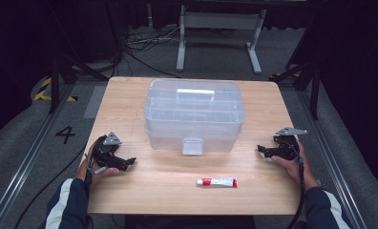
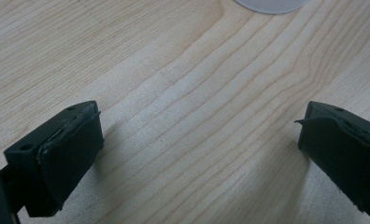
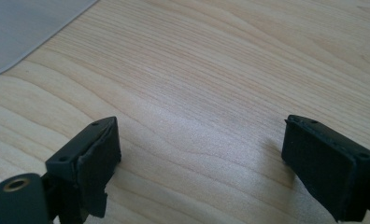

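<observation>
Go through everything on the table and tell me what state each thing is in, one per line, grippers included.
clear plastic box: lid down, front latch appears shut, upright mid-table.
tube: lying flat on the table in front of the box, untouched; red cap end pointing left.
left gripper: open, empty, low over bare wood.
right gripper: open, empty, low over bare wood.

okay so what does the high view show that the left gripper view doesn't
High view alone: the whole clear plastic box with its lid shut and front latch, the small white and red tube lying near the front edge, the right gripper, both hands and sleeves, and the floor. Left gripper view alone: the left gripper up close, jaws wide apart with nothing between. Both share the wooden table and a bit of the box.
</observation>
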The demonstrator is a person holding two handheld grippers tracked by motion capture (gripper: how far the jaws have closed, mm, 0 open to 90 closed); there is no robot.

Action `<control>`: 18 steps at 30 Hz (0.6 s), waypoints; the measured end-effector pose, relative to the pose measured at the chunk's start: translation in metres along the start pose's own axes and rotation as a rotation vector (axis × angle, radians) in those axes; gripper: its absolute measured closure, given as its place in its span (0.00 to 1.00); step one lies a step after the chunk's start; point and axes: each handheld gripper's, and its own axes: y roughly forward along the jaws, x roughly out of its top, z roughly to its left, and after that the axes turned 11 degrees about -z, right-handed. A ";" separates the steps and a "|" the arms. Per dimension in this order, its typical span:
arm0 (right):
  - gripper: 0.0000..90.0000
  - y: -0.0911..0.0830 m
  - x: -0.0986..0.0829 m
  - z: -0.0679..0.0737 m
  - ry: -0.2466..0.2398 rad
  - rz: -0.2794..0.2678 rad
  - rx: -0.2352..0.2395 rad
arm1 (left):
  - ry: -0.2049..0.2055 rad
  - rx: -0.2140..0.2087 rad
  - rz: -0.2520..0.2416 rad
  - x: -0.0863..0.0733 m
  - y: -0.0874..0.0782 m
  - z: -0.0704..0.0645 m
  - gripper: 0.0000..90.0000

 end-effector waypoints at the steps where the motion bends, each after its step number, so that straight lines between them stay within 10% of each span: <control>1: 0.13 0.000 0.000 0.000 0.000 0.000 0.000 | 0.000 0.000 0.000 0.000 0.000 0.000 0.00; 18: 0.18 -0.003 0.002 -0.002 -0.009 0.022 0.009 | -0.001 0.000 0.000 0.000 0.000 0.000 0.00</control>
